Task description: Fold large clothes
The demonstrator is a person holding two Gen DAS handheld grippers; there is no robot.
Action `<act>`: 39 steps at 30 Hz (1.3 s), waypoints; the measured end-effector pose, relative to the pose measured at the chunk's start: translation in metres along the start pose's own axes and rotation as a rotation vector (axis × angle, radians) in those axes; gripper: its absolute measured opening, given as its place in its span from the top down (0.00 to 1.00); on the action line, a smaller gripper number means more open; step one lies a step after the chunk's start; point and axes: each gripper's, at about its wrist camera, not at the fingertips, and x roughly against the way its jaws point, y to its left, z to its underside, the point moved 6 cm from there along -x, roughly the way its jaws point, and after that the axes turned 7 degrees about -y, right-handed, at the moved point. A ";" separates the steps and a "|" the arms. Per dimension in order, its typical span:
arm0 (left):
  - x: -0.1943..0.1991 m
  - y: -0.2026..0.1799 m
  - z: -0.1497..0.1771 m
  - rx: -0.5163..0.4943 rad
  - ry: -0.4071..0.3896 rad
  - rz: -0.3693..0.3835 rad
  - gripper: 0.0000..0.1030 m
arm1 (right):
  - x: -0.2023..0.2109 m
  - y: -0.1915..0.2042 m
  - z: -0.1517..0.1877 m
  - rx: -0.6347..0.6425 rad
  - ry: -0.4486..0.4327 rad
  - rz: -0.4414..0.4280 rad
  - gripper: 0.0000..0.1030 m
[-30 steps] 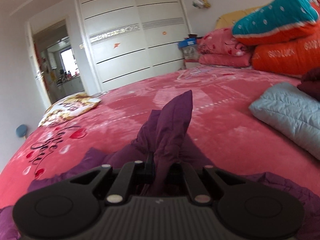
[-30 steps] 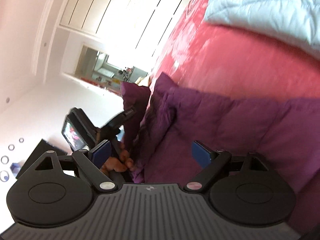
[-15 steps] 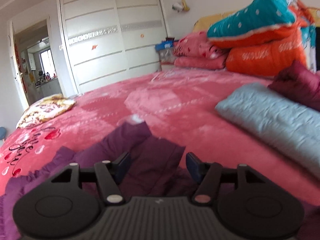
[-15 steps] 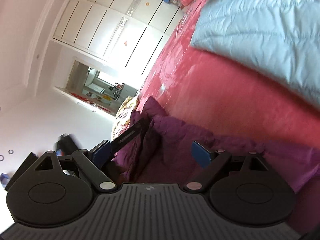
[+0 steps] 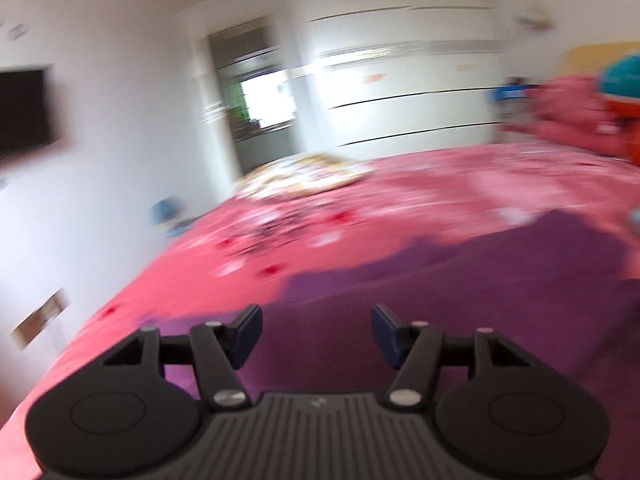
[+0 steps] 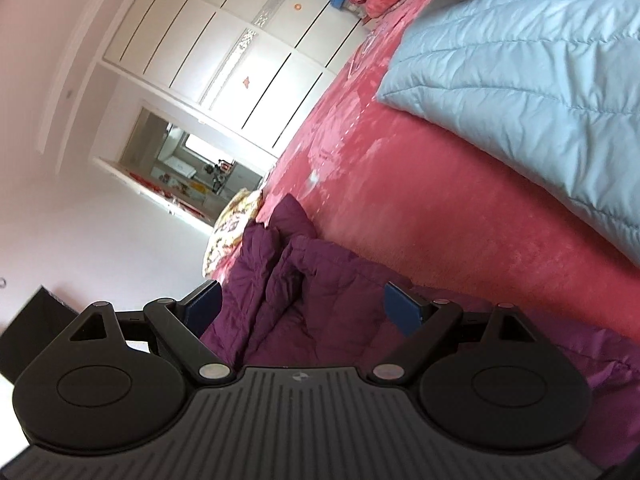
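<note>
A purple quilted garment (image 5: pixel 472 280) lies spread on the pink bed (image 5: pixel 420 184). My left gripper (image 5: pixel 316 334) is open and empty, just above the garment's near part; this view is motion-blurred. In the right wrist view, rolled sideways, the same purple garment (image 6: pixel 320 300) shows a folded flap with creases. My right gripper (image 6: pixel 300 306) is open and empty, hovering over that flap without holding it.
A folded light-blue quilted garment (image 6: pixel 532 80) lies on the bed beyond the purple one. A patterned cushion (image 5: pixel 300 172) sits at the far bed edge. Stacked pink, teal and orange bedding (image 5: pixel 592 120) is at the headboard. White wardrobe (image 5: pixel 400 80) and doorway stand behind.
My left gripper let go of the purple fabric it pinched, opened, and swung left. The lifted fabric dropped flat. The right gripper stayed open and shifted slightly.
</note>
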 end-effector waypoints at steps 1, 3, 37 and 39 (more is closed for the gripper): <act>-0.008 0.013 0.007 0.020 0.016 -0.039 0.45 | -0.001 0.001 0.001 0.009 0.003 0.002 0.00; -0.021 0.024 0.017 0.034 0.036 -0.049 0.45 | -0.003 0.001 0.004 0.026 0.015 0.007 0.00; -0.018 0.028 0.036 0.100 0.034 0.191 0.34 | -0.034 -0.001 0.033 0.270 0.154 0.137 0.00; 0.013 0.031 0.034 0.092 0.037 0.209 0.34 | -0.033 -0.001 0.032 0.263 0.159 0.136 0.00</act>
